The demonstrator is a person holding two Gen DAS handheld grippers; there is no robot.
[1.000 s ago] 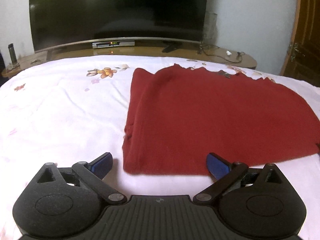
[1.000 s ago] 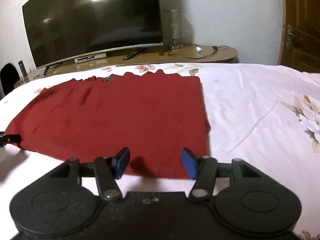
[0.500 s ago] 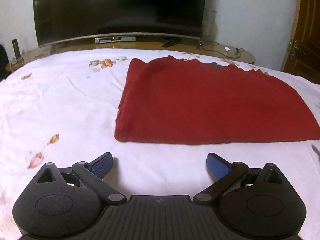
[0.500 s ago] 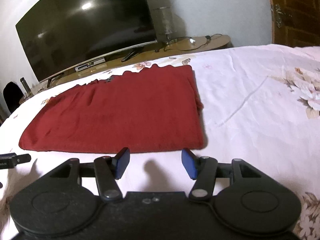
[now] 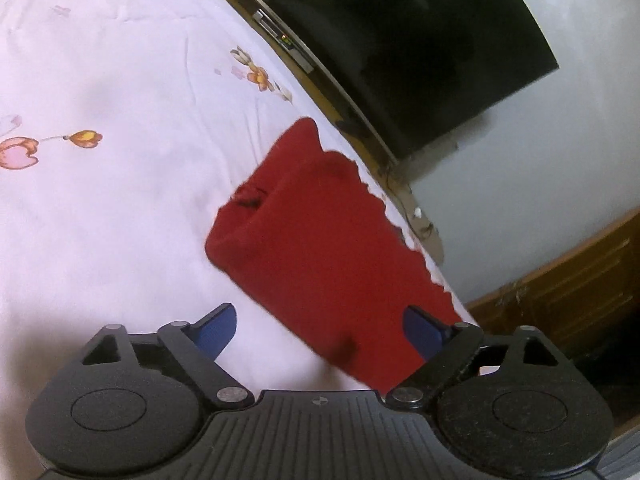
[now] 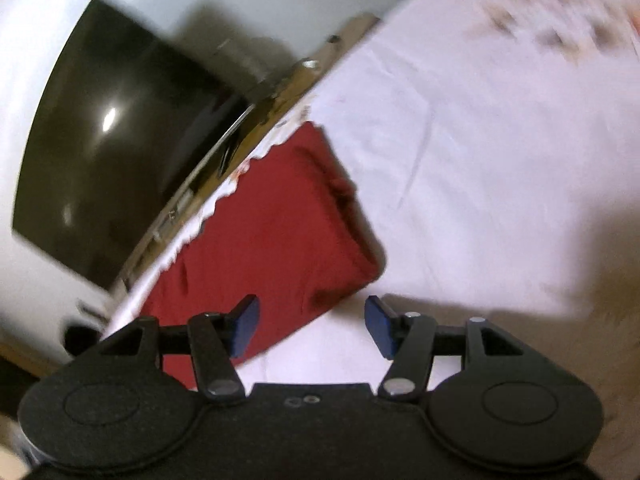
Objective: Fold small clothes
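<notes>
Nearest in the left wrist view, the left gripper [image 5: 320, 330] stands with its jaws wide apart; they have just been narrowing a little, and the near edge of the red garment [image 5: 320, 240] lies in the span between them, untouched by either pad. The right gripper [image 6: 312, 326] is also spread and empty, its left blue pad over the garment's near edge and its right pad over bare sheet [image 6: 480, 160]. Both views are steeply tilted, and the right one is blurred.

The garment [image 6: 272, 232] lies folded flat on the bed, a long red rectangle with doubled layers showing at each short end. Under it spreads a pale sheet [image 5: 100, 200], softly creased and printed with orange and pink flowers [image 5: 256, 74].

Past the far edge of the bed runs a low wooden stand [image 5: 360, 128] carrying a small box with a lit display [image 5: 286, 42] and some cables. A large dark television [image 5: 420, 40] sits on it against a pale wall [image 5: 560, 160]. At the edge of the left view, a brown wooden door [image 5: 580, 292].
</notes>
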